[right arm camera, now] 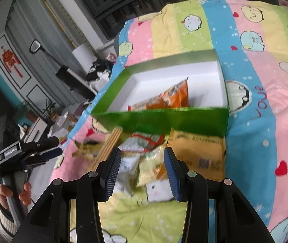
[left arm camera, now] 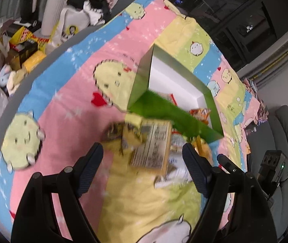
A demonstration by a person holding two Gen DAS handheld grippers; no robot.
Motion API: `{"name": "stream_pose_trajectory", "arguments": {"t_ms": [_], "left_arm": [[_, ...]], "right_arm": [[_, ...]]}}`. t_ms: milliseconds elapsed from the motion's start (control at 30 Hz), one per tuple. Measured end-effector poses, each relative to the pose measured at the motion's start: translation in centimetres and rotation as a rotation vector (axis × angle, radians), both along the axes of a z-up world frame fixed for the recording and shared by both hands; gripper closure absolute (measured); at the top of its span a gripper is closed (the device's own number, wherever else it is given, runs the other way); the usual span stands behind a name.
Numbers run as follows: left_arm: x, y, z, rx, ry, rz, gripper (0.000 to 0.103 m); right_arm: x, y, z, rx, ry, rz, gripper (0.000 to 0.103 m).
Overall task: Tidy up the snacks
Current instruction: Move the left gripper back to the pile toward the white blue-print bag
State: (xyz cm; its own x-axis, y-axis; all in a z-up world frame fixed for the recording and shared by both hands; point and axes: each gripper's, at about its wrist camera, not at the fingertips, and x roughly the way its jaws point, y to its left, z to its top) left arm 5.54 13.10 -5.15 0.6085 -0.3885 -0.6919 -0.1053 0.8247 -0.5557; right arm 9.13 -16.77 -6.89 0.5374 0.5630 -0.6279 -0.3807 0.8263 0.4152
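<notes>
A green box with a white inside lies on the cartoon bedspread, with orange snack packets in it. In front of its near wall lies a pile of snacks: a flat yellow carton printed side up, a yellow packet, and small pale packets. My left gripper is open, its jaws wide on either side of the carton without touching it. Open too is my right gripper, above the small pale packets with nothing held. The left gripper also shows at the left, held by a hand.
The bedspread covers the whole bed; its edge runs along the left. Beyond that edge are bags, boxes and a plush toy on the floor. A grey chair stands at the right. Dark cabinets are behind the bed.
</notes>
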Motion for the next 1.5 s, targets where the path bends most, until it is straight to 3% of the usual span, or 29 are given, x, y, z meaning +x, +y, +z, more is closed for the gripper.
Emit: {"name": "stream_pose_trajectory", "arguments": {"t_ms": [333, 800, 1100, 1200, 1300, 1500], "left_arm": [[-2.2, -2.9, -2.3, -0.034, 0.05, -0.084, 0.023], [-0.1, -7.7, -4.8, -0.032, 0.065, -0.193, 0.023], [1.9, -9.1, -6.0, -0.059, 0.077, -0.207, 0.023], [2.0, -9.1, -6.0, -0.049, 0.072, -0.205, 0.025], [2.3, -9.2, -6.2, -0.044, 0.079, -0.211, 0.046], [2.4, -9.6, -6.4, -0.011, 0.081, -0.213, 0.053]], "right_arm": [[-3.0, 2.4, -1.8, -0.097, 0.016, 0.076, 0.059], [-3.6, 5.8, -4.0, -0.19, -0.007, 0.159, 0.058], [-1.8, 6.3, -4.9, -0.134, 0.028, 0.182, 0.058], [-1.6, 6.5, -5.1, -0.112, 0.036, 0.192, 0.058], [-1.4, 6.7, -5.5, -0.096, 0.054, 0.203, 0.058], [-1.6, 7.4, -6.2, -0.115, 0.06, 0.213, 0.062]]}}
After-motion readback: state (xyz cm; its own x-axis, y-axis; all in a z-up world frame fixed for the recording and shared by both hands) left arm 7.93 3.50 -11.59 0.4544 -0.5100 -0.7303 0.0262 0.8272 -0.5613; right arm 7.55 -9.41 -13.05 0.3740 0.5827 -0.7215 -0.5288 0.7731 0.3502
